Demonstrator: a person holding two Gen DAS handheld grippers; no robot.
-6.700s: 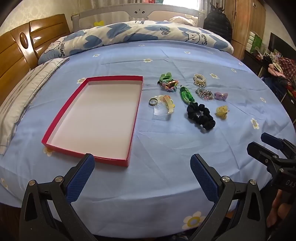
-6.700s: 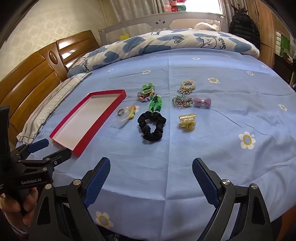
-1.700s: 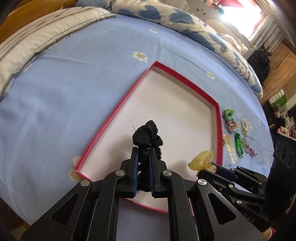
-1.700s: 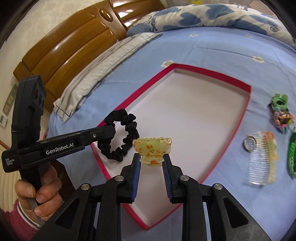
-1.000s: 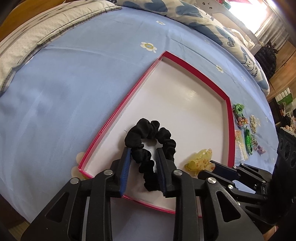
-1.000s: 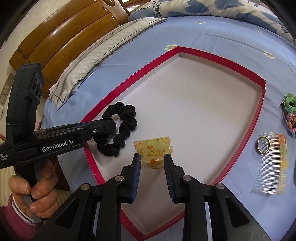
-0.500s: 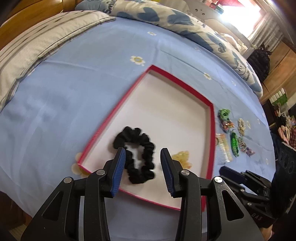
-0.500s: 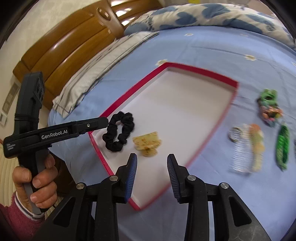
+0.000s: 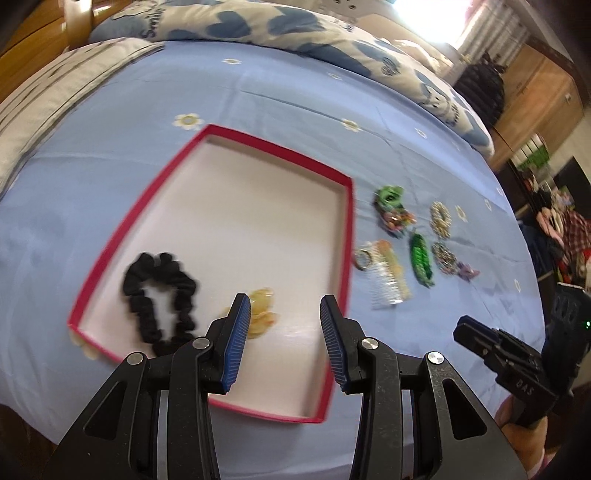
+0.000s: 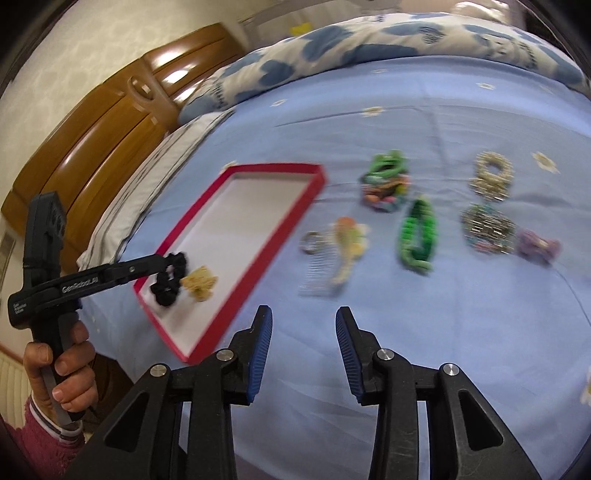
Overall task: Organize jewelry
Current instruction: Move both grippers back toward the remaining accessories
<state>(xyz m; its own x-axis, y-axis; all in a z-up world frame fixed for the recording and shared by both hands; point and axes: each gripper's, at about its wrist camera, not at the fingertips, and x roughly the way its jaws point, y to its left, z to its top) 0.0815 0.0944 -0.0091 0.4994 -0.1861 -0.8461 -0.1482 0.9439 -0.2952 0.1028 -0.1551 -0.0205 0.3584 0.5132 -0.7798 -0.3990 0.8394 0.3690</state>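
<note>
The red shallow box [image 9: 346, 236] lies on the blue bedsheet. In its near corner rest a black scrunchie [image 9: 136, 291] and a yellow claw clip [image 9: 263, 298]. My left gripper [image 9: 285, 301] hovers above that corner, open and empty. My right gripper [image 10: 303, 311] hangs over bare sheet to the right of the box [image 10: 273, 168]; its jaws are opening with nothing between them. Ahead of it lie a ring [image 10: 313, 242], a clear comb [image 10: 343, 247], a green braided band [image 10: 417, 236], a green clip bundle [image 10: 386, 177], a pearl bracelet [image 10: 491, 175], a beaded bracelet [image 10: 487, 227] and a purple bow [image 10: 537, 245].
A folded blue-and-white quilt [image 9: 280, 29] lies across the far side of the bed, with a striped pillow [image 9: 44, 88] and a wooden headboard [image 10: 110, 122] on the left. A hand [image 10: 62, 369] grips the left gripper's handle. Furniture stands at the right edge [image 9: 535, 103].
Both grippers let go: the scrunchie and the claw clip now lie in the box. Both have pulled back and up, the right one swinging right toward the loose pieces.
</note>
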